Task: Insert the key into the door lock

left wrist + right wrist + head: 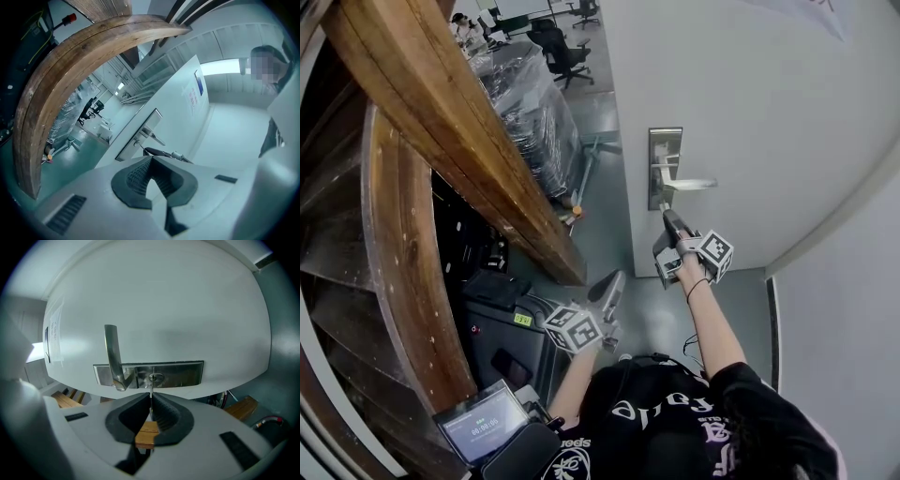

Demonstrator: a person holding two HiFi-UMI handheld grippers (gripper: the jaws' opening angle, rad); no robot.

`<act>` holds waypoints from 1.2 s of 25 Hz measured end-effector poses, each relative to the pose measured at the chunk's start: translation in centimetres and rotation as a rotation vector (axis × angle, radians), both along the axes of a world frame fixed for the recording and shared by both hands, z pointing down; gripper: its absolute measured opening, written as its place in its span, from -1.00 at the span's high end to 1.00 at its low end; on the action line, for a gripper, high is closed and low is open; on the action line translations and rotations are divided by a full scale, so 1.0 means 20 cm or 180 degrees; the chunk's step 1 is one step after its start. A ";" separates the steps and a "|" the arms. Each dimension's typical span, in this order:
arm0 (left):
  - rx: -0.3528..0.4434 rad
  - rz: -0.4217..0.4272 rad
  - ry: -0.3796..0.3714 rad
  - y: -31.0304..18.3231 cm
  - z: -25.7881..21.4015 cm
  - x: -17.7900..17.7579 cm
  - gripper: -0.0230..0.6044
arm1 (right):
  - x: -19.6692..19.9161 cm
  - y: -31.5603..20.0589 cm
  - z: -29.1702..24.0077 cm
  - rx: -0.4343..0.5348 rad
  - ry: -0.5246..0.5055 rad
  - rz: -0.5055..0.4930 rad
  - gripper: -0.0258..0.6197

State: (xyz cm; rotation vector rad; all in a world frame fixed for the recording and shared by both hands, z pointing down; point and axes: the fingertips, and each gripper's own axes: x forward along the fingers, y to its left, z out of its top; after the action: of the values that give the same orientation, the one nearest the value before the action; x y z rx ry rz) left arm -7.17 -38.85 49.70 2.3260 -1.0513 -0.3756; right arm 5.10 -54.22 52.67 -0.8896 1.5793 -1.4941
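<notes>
A white door (pixel 750 103) carries a steel lock plate (pixel 665 169) with a lever handle (pixel 689 184). In the right gripper view the plate (pixel 180 373) lies crosswise, with the keyhole (pixel 154 377) just beside the handle (pixel 111 352). My right gripper (pixel 151 405) is shut on a thin key (pixel 151 394). Its blade points straight at the keyhole and its tip reaches it; how deep it sits cannot be told. In the head view this gripper (pixel 666 221) sits just under the plate. My left gripper (pixel 614 284) hangs lower and left, away from the door, shut on nothing (pixel 151 160).
A thick curved wooden beam (pixel 441 122) runs along the left. Plastic-wrapped goods (pixel 530 112) and office chairs (pixel 562 47) stand beyond it. A device with a lit screen (pixel 480 424) is at the lower left. A grey wall (pixel 853 309) adjoins the door on the right.
</notes>
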 end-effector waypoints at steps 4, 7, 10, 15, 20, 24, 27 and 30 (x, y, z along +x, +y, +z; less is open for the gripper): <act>-0.0030 -0.0002 0.0005 -0.01 0.01 0.00 0.91 | 0.03 0.00 -0.01 0.0033 -0.0011 0.0055 0.82; -0.0061 0.0003 0.0016 -0.02 0.03 0.00 0.91 | 0.04 -0.02 -0.02 0.0048 0.0055 0.0040 0.82; -0.0087 0.0017 0.0018 -0.01 0.04 0.01 0.91 | 0.04 -0.01 0.01 0.0028 0.0084 0.0038 0.82; -0.0078 0.0020 0.0009 0.00 0.04 0.00 0.91 | 0.06 0.00 0.02 -0.0054 0.0001 0.0123 0.82; -0.0094 -0.0024 0.0007 -0.01 0.05 -0.04 0.91 | 0.05 -0.02 0.04 -0.0045 0.0035 0.0109 0.82; -0.0094 -0.0059 0.0022 -0.02 0.04 -0.06 0.91 | 0.05 -0.01 0.02 -0.0057 0.0022 0.0124 0.82; -0.0108 -0.0075 0.0037 -0.03 0.05 -0.07 0.91 | 0.05 -0.01 0.02 -0.0025 0.0003 0.0128 0.82; -0.0120 -0.0072 0.0047 -0.04 0.05 -0.07 0.91 | 0.06 -0.02 0.02 -0.0053 0.0013 0.0152 0.82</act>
State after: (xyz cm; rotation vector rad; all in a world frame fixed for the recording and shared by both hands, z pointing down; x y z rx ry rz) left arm -8.52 -39.67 50.73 2.2766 -1.0696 -0.3778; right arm 6.26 -54.69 53.02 -0.9338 1.5400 -1.4747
